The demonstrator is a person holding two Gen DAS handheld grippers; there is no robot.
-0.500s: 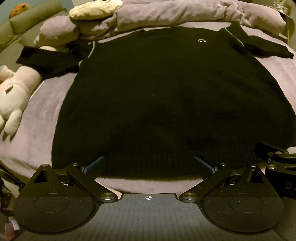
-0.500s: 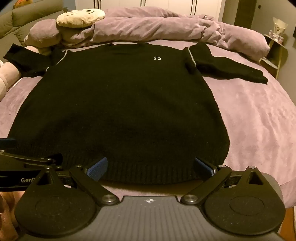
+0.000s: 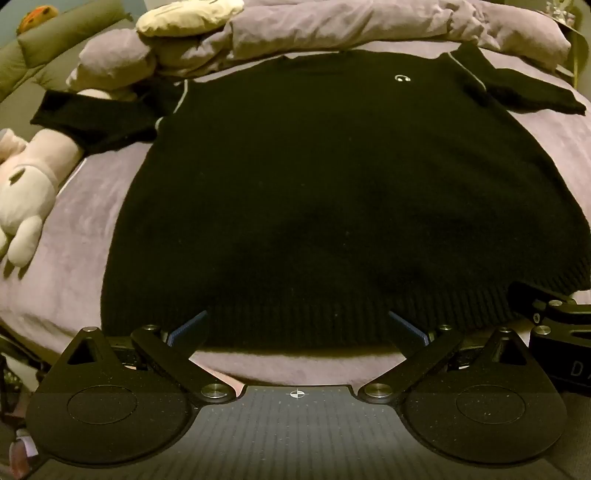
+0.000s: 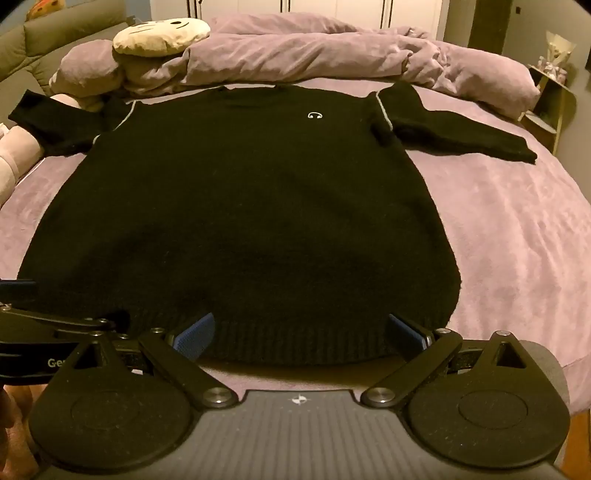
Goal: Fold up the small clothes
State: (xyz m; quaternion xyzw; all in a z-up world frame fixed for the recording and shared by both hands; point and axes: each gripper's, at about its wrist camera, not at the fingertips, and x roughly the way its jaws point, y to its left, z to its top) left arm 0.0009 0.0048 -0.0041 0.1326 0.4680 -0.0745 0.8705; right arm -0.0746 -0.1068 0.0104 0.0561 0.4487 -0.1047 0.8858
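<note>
Left gripper point(image 3: 297, 328), seen from its own wrist camera: jaws spread wide, nothing between them, the blue-padded fingers point(image 3: 188, 326) poised just over the ribbed hem of a black sweater point(image 3: 332, 192). Whether the pads touch the knit cannot be told. Right gripper point(image 4: 301, 330), from its own camera: jaws likewise wide apart and empty, the blue fingertips point(image 4: 195, 334) set over the same hem, nearer the garment's right corner. Each gripper's dark linkage enters the other's view at the lower edge, so the two stand side by side along the hem.

Sweater: lies flat, front up, on a mauve bedspread point(image 4: 517, 236), hem toward the cameras and neckline away. Both sleeves are spread outward; a pale line of piping follows each shoulder seam, and a small white emblem point(image 4: 315, 115) marks the chest.

Beyond the neckline: a bunched mauve duvet point(image 4: 332, 51) runs across the far side of the bed, with a cream plush cushion point(image 4: 162, 35) bearing a stitched face resting on its left end. At the left edge of the bed: a pale pink plush toy point(image 3: 29, 188), just beside the left sleeve. Farther left: a green sofa point(image 3: 44, 55). At far right: a small shelf unit point(image 4: 550, 96) beside the bed.
</note>
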